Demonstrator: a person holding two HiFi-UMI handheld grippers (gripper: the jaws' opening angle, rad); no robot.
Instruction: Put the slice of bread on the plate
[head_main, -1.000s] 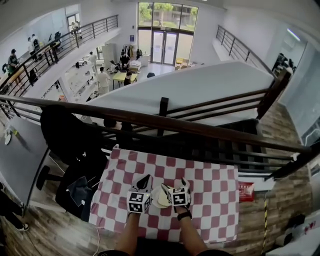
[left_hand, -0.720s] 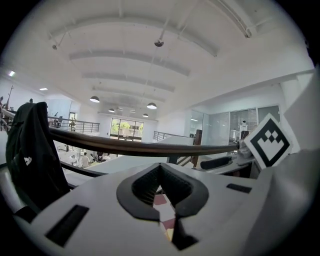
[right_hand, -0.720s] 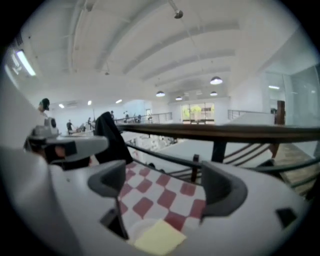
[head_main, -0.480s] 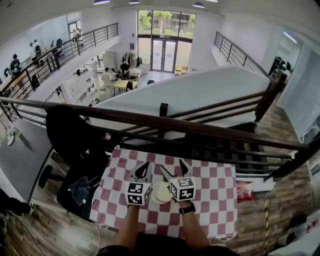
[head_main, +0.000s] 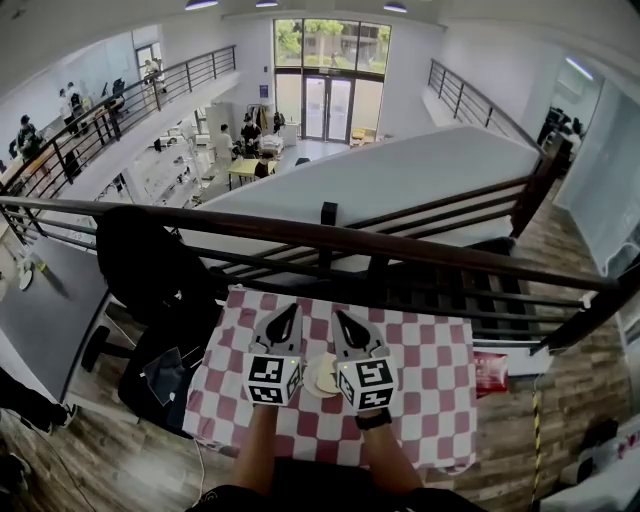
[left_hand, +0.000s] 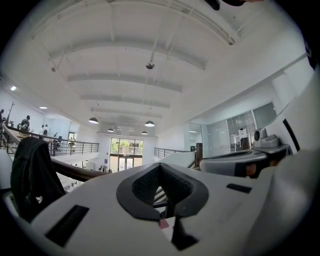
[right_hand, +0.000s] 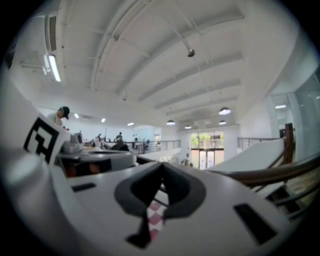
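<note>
A: Head view, biggest first. A dark railing (head_main: 400, 250) runs across the frame, with an open hall (head_main: 250, 140) below it. On the near side is a red-and-white checked tablecloth (head_main: 425, 400).
B: Left of the tablecloth?
A: An office chair with a black jacket (head_main: 140, 270) over its back. The left gripper view catches that jacket at its left edge. The right gripper view doesn't.
B: Tongs?
A: The left gripper (head_main: 292, 309) and right gripper (head_main: 338, 314) are held side by side over the tablecloth, close but apart. Their marker cubes (head_main: 272, 378) face the camera. Both point about level toward the railing.
B: Wide or narrow?
A: Left: tips together, nothing between them. Right: jaws have just been closing, tips meet, nothing between them. Only a strip of the check shows through the slot behind the tips.
B: The bread?
A: The slice of bread (head_main: 327, 372) lies on the plate (head_main: 309, 385), between the two cubes. Small in frame, head view only. Both gripper views look out at the ceiling (left_hand: 150, 60), lamps (left_hand: 149, 123) and glass doors (left_hand: 125, 155). Neither shows the plate or slice.
B: Smallest?
A: A red packet (head_main: 490, 376) at the tablecloth's right edge, well apart from the plate.
</note>
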